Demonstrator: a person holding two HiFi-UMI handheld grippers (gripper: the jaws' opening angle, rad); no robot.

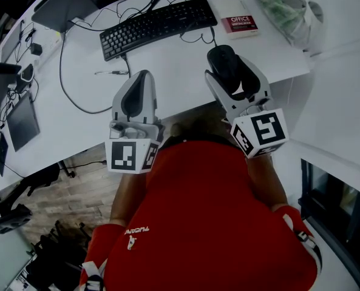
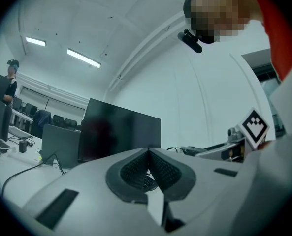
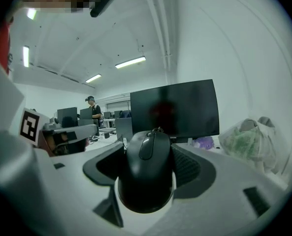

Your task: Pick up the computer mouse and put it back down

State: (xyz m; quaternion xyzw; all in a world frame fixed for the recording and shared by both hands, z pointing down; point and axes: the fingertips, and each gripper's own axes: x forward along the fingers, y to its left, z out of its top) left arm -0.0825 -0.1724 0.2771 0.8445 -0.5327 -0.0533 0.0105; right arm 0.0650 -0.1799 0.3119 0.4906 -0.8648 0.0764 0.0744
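**Mouse clamped in the right gripper, left gripper idle**

Starting at the far left of the head view, a dark tablet (image 1: 23,121) lies flat on the white bench (image 1: 167,77), with a long black cable (image 1: 63,77) looping across the surface beside it.

Next comes the left gripper (image 1: 144,74), out over the near edge of the bench, well short of the keyboard (image 1: 158,26) that sits angled further back. Its own view shows the left gripper (image 2: 148,154) with the two ribbed pads pressed together, tip to tip, and nothing between them. A dark monitor (image 2: 121,132) stands beyond it.

Move right and here's the action. The right gripper (image 1: 228,68) has the computer mouse (image 1: 221,56) between its jaws, just right of the keyboard's near corner. The front of the mouse pokes out past the fingertips towards the back of the bench.

The right gripper view confirms it. The right gripper (image 3: 148,161) stands wide, and the computer mouse (image 3: 146,191) fills the gap, a pad snug against each flank. It sits lengthways along the jaws, scroll wheel up and cable end pointing away towards a black monitor (image 3: 175,107).

Whether the mouse's underside rests on the bench or hangs just clear of it, neither view settles.

Further right, a book (image 1: 240,20) with a red cover panel lies flat behind the mouse. At the far right corner there's a crumpled clear plastic bag (image 1: 286,8) with something green inside.
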